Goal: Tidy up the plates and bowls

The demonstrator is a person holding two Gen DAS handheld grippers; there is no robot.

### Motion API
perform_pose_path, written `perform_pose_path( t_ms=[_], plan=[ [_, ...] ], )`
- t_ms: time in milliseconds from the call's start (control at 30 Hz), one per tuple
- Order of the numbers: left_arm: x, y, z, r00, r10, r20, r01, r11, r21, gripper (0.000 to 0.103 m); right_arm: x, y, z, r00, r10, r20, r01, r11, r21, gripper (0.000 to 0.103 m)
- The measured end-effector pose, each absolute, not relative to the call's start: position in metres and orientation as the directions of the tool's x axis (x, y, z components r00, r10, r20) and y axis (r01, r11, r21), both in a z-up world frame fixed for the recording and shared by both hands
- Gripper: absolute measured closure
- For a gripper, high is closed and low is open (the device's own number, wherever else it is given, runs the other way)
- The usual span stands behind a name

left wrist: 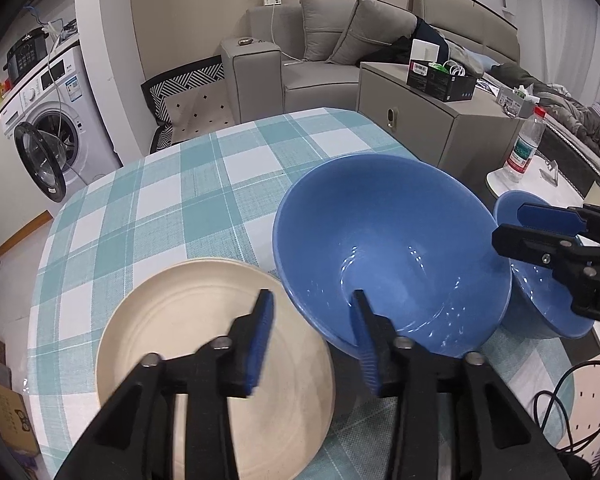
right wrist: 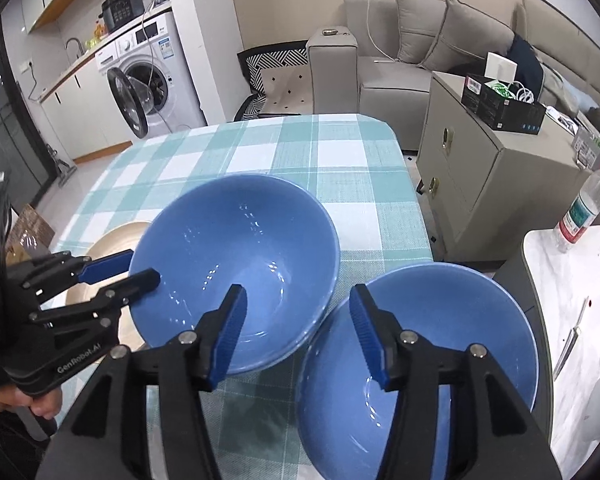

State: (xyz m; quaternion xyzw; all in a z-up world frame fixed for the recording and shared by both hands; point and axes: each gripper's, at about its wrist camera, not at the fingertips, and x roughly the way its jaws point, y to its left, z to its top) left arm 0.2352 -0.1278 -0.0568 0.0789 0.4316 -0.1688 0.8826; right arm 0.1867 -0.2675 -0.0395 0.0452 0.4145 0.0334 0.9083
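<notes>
Surface cloth [left wrist: 172, 200]: teal-and-white check. Large bowl [left wrist: 388, 248]: glossy blue. Second bowl [right wrist: 440, 360]: same blue. Plate [left wrist: 188, 344]: plain cream. Left claw [left wrist: 312, 344] and right claw [right wrist: 296, 336]: black frames, blue pads. Sofa [left wrist: 324, 76]: grey-beige. Washing machine [right wrist: 148, 76]: white. Water bottle [left wrist: 526, 140]: red cap, green label.

Two close fisheye views, one from each hand-held gripper, angled down at the worktop [left wrist: 148, 208]; both share the larger blue bowl [left wrist: 388, 248] and sofa [right wrist: 400, 60] behind

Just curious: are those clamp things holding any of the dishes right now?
Nothing is held. The left tool and right tool both stand open.
</notes>
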Motion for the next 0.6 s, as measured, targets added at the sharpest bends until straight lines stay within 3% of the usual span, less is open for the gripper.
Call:
perform_pose_path(
  t_ms=[33, 167, 333, 467, 600],
  plan=[
    [0.234, -0.127, -0.056, 0.575, -0.23, -0.785, 0.365, 0.931, -0.006, 0.047, 0.185, -0.269, -0.039, 0.655, 0.1, -0.749, -0.022, 0.993, 0.114, 0.046],
    [0.228, -0.123, -0.049, 0.596, -0.242, -0.765, 0.358, 0.934, -0.017, 0.032, 0.175, -0.277, -0.035, 0.67, 0.15, -0.727, -0.032, 0.984, 0.173, 0.007],
    [0.224, -0.114, -0.039, 0.617, -0.268, -0.74, 0.331, 0.941, -0.065, 0.009, 0.162, -0.28, -0.025, 0.695, 0.209, -0.687, -0.074, 0.972, 0.221, 0.0],
    [0.22, -0.109, -0.033, 0.618, -0.3, -0.727, 0.323, 0.94, -0.113, 0.001, 0.15, -0.277, -0.019, 0.716, 0.196, -0.67, -0.084, 0.977, 0.196, 0.0],
    [0.211, -0.107, -0.028, 0.624, -0.327, -0.71, 0.329, 0.934, -0.141, 0.001, 0.139, -0.278, -0.015, 0.733, 0.153, -0.662, -0.065, 0.986, 0.156, 0.0]
  ],
)
